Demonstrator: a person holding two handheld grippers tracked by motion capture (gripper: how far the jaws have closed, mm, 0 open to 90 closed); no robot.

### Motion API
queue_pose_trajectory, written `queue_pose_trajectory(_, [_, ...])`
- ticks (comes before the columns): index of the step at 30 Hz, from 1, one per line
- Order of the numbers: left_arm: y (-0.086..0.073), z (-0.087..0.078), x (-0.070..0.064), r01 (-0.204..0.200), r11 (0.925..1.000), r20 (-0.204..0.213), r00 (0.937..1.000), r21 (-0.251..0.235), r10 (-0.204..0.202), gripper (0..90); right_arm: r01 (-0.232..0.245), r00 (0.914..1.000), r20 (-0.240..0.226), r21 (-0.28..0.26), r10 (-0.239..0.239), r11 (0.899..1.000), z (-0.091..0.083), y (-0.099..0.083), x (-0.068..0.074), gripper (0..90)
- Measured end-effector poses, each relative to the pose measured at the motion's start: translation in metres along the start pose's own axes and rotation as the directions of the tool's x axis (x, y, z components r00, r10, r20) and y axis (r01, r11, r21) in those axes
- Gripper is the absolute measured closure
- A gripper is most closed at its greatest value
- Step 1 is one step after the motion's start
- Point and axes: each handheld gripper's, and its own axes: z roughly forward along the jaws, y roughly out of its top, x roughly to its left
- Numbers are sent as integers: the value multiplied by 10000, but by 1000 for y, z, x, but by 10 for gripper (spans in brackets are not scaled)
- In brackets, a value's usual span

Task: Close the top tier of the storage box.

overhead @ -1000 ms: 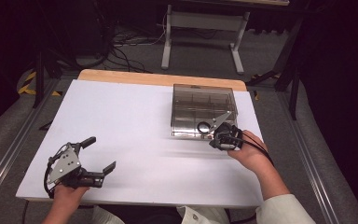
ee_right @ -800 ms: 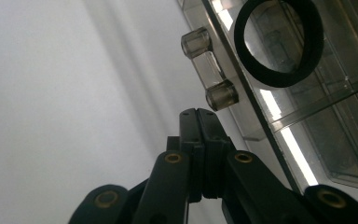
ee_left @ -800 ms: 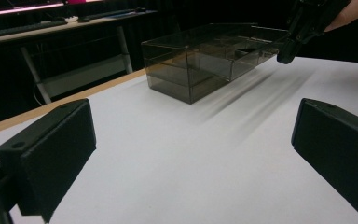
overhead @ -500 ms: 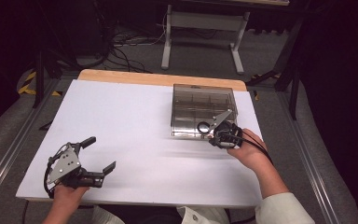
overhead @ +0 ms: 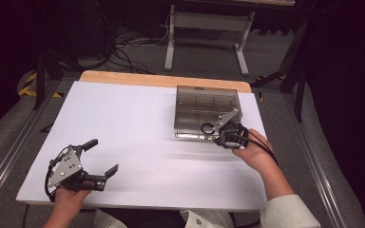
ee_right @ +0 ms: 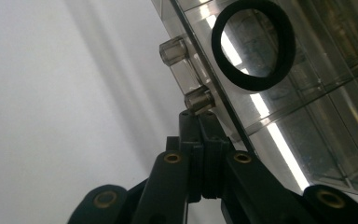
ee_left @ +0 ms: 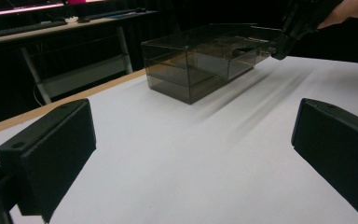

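Note:
A smoky clear plastic box [overhead: 208, 107] with inner compartments stands at the far right of the white table [overhead: 133, 118]. A black ring [overhead: 207, 128] shows at its near side, seen through the clear plastic [ee_right: 253, 44]. My right gripper [overhead: 217, 137] is shut, its tips [ee_right: 198, 120] touching a small clear knob [ee_right: 197, 99] on the box's front edge. My left gripper [overhead: 100, 156] rests open near the table's front left corner, nothing between its pads [ee_left: 51, 154]. The left gripper view shows the box [ee_left: 200, 60] far ahead, with the right gripper [ee_left: 279, 49] at it.
A wooden strip [overhead: 161, 80] runs along the table's far edge. Metal rails [overhead: 9, 156] flank the table. On the floor behind stand a white frame's legs [overhead: 204, 33] and loose cables [overhead: 123, 42].

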Motion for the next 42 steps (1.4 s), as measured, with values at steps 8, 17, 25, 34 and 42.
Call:
queue_pose_trajectory(8, [0,0,0,-3,10000,6,10000,-3,3,6,-259,9989,390,-352,272,9990,-3,0,-7,899])
queue_pose_trajectory(17, [0,0,0,3,10000,7,10000,-4,-3,6,-549,9953,754,-838,613,9950,-2,3,-16,899])
queue_pose_trajectory(25, [0,0,0,17,10000,0,10000,17,-17,6,-631,9924,996,-977,728,9932,2,4,-20,899])
queue_pose_trajectory(34, [0,1,0,23,10000,33,10000,44,-24,6,-981,9879,1078,-1194,1111,9880,6,5,-28,899])
queue_pose_trajectory(42, [0,0,0,21,10000,6,10000,36,-21,6,-1257,9826,1194,-1377,1424,9825,10,6,-34,899])
